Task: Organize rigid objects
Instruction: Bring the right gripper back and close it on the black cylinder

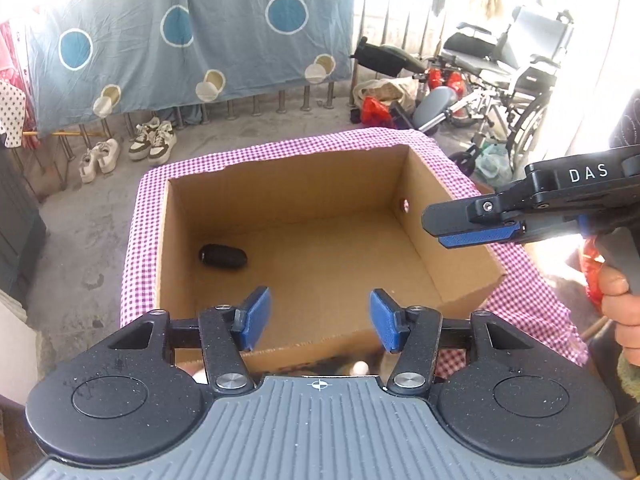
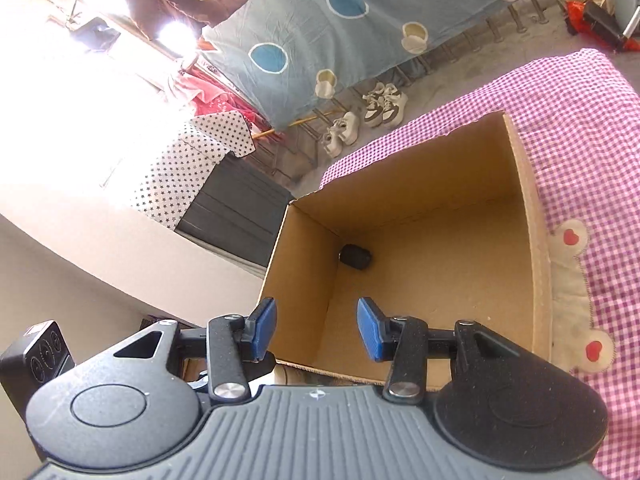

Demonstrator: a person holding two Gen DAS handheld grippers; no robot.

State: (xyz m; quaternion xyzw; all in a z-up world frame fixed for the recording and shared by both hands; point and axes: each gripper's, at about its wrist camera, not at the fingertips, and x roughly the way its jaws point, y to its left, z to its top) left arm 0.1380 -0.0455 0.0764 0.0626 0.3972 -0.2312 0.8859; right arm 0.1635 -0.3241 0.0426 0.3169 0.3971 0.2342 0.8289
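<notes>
Ahead of the left gripper's fingers (image 1: 254,318) an open cardboard box (image 1: 460,280) sits on a checked cloth (image 1: 524,292). A small oval object (image 1: 222,256) lies on the box floor, forward and left of those fingers, near the left wall. The right gripper (image 1: 448,232) hangs over the box's right wall, right of the fingers.

The left wrist camera looks down from close above the near edge of the open brown cardboard box (image 1: 304,184), facing the blue spotted sheet (image 1: 192,36). The right wrist camera looks in from the right, tilted. Both see the box and sheet.
</notes>
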